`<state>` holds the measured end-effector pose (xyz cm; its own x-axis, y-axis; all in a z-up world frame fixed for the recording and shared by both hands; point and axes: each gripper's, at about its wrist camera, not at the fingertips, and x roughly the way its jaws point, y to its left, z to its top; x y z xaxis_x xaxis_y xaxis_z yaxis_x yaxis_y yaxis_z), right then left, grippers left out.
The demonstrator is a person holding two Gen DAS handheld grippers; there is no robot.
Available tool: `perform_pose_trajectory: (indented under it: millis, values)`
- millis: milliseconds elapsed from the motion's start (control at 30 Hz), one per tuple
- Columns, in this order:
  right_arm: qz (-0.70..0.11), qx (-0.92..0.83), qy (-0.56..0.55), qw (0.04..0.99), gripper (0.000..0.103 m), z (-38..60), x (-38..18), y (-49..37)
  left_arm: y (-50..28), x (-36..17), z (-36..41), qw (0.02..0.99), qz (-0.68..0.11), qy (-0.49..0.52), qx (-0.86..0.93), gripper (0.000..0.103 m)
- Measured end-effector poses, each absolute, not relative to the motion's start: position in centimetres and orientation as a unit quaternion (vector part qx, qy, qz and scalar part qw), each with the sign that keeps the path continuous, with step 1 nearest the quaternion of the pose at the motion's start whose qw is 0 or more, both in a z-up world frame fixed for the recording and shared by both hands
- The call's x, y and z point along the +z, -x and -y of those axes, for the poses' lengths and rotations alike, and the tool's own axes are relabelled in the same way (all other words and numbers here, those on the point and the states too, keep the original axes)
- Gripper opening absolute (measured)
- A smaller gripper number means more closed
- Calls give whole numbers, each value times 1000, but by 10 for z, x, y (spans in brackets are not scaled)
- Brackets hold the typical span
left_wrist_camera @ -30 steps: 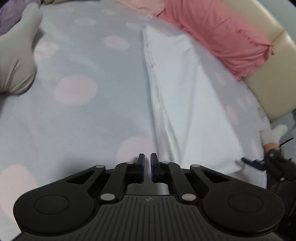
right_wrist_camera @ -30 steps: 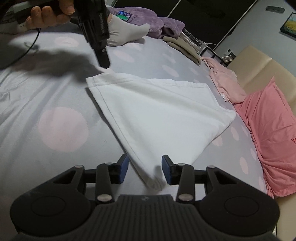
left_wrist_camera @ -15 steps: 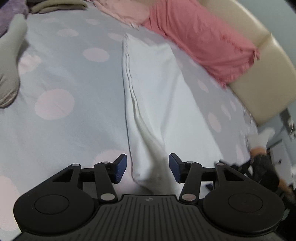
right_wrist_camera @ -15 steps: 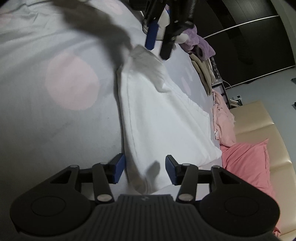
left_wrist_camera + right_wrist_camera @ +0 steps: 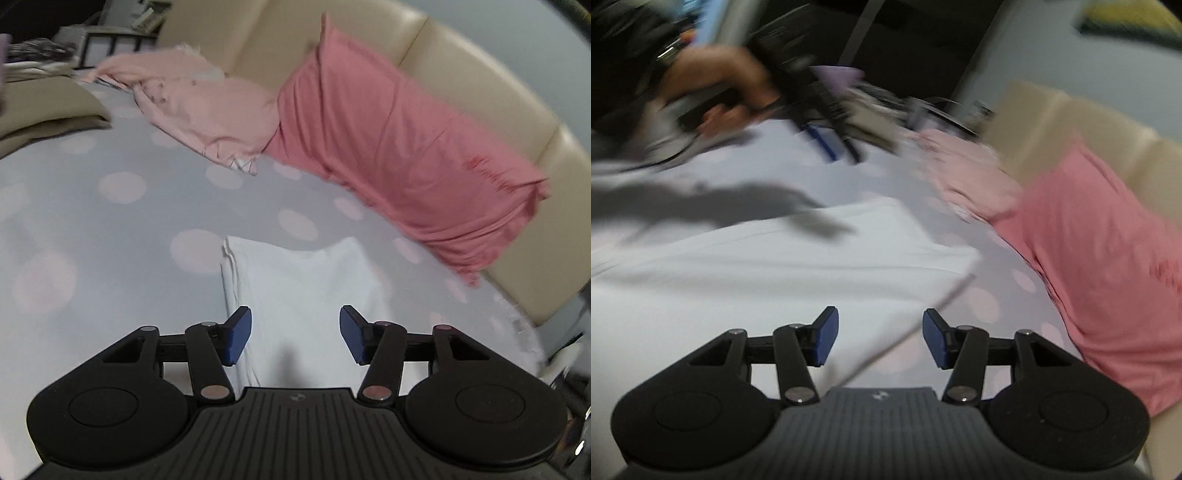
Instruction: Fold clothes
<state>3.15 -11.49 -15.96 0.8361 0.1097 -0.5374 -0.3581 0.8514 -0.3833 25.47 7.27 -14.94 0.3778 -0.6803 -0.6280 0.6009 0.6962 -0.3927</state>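
Note:
A white cloth (image 5: 303, 280) lies folded flat on the dotted grey bedsheet (image 5: 110, 221). My left gripper (image 5: 295, 325) hovers over its near part, open, with the cloth below the gap and the blue pads clear of it. In the right wrist view the same white cloth (image 5: 775, 266) spreads to the left, blurred. Its right edge runs under my right gripper (image 5: 881, 332), whose jaws are opening with nothing pinched. The left gripper (image 5: 838, 151), in a person's hand (image 5: 713, 85), shows as a blur beyond the cloth.
A coral pillow (image 5: 406, 147) and a pale pink garment (image 5: 207, 110) lie against the beige headboard (image 5: 461, 74) beyond the cloth. Beige folded clothes (image 5: 44, 110) sit at the far left. Dark furniture fills the background of the right wrist view.
The left jaws went from shut to open and the right jaws widened. Both views swung toward the pillow and headboard. The white cloth now looks shorter, lying free under both grippers.

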Motion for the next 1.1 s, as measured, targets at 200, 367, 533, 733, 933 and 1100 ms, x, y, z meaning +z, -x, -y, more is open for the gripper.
perform_pose_trajectory:
  millis: [200, 367, 533, 733, 933, 1100]
  values:
    - [-271, 86, 107, 953, 54, 166, -189, -119, -309, -201, -33, 833, -404, 2, -379, 48]
    - [-275, 78, 12, 958, 54, 187, -212, -161, -317, -209, -27, 838, -376, -11, -394, 14]
    - [-265, 70, -70, 959, 54, 198, -220, -196, -320, -204, -26, 843, -352, -7, -407, 8]
    - [-260, 65, -82, 960, 54, 194, -220, -209, -342, -208, -36, 850, -377, 78, -360, 2]
    - [-269, 52, -78, 958, 54, 189, -216, -217, -351, -212, -22, 846, -410, 31, -340, 6]
    - [-264, 75, -71, 959, 54, 185, -199, -193, -327, -185, -47, 865, -388, 1, -318, 14]
